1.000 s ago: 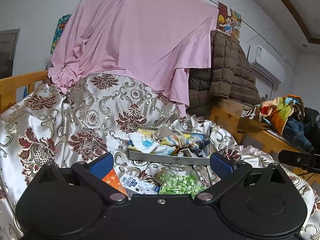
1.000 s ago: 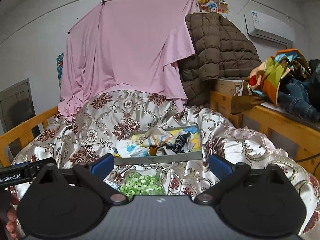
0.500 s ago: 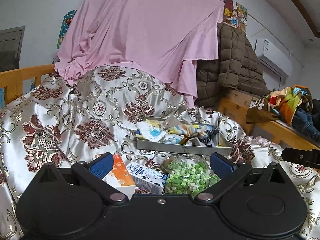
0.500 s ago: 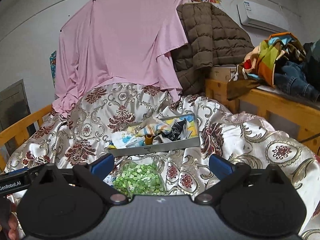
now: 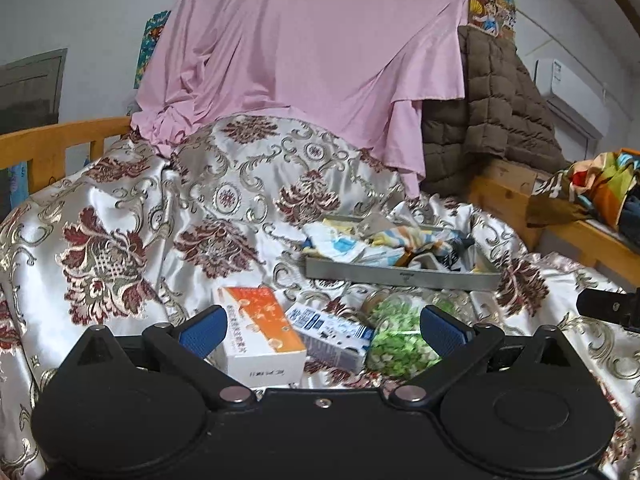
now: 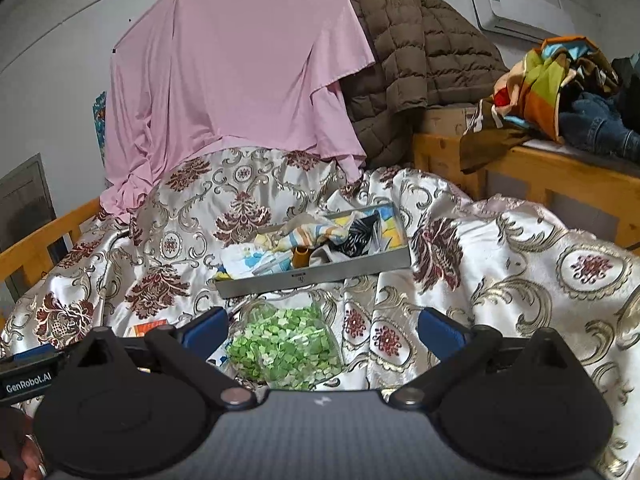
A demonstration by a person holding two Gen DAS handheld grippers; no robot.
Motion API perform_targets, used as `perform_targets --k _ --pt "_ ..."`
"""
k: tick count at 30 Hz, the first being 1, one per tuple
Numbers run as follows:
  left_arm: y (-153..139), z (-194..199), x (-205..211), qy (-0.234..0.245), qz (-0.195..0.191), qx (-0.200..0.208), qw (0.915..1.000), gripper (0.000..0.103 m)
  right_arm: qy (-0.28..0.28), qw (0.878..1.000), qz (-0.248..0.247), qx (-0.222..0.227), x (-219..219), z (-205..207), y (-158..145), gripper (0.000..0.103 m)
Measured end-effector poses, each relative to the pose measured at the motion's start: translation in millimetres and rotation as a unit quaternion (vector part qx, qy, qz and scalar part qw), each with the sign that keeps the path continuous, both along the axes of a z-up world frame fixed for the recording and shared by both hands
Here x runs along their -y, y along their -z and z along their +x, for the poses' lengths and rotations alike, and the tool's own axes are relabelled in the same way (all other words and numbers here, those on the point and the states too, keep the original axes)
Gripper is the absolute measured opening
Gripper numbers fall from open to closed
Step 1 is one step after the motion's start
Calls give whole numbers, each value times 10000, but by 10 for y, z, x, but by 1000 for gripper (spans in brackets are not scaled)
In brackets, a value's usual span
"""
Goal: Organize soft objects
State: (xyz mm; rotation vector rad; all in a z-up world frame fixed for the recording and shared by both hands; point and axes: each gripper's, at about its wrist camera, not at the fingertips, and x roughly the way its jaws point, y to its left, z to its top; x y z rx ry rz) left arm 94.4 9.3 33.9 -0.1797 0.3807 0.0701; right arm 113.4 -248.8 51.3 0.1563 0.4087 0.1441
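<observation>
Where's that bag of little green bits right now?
The bag of green bits lies on the patterned bedspread, just in front of the grey tray, right of the blue-and-white carton.

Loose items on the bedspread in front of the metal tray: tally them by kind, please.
Cardboard boxes: 2, the orange-and-white box and the blue-and-white carton.
Clear bags of green pieces: 1, the bag.
Total: 3, all in front of the tray with its cloths.

Reads "GenRobot.AI" in white letters on black bar-shaped gripper body (image 6: pixel 28 380) at lower left of right wrist view. Shows printing on orange-and-white cardboard box (image 5: pixel 262 334) and blue-and-white carton (image 5: pixel 328 334), too blurred to read.
</observation>
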Motion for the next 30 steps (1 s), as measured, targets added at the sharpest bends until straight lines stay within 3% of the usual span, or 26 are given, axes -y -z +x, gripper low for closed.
perform_targets --k 13,30 --pt "253 84 -79 -157 64 -215 9996 102 92 9996 36 -268 -107 149 322 103" --pt "341 90 -24 -150 200 -296 9992 102 36 9996 -220 -196 -195 141 501 103"
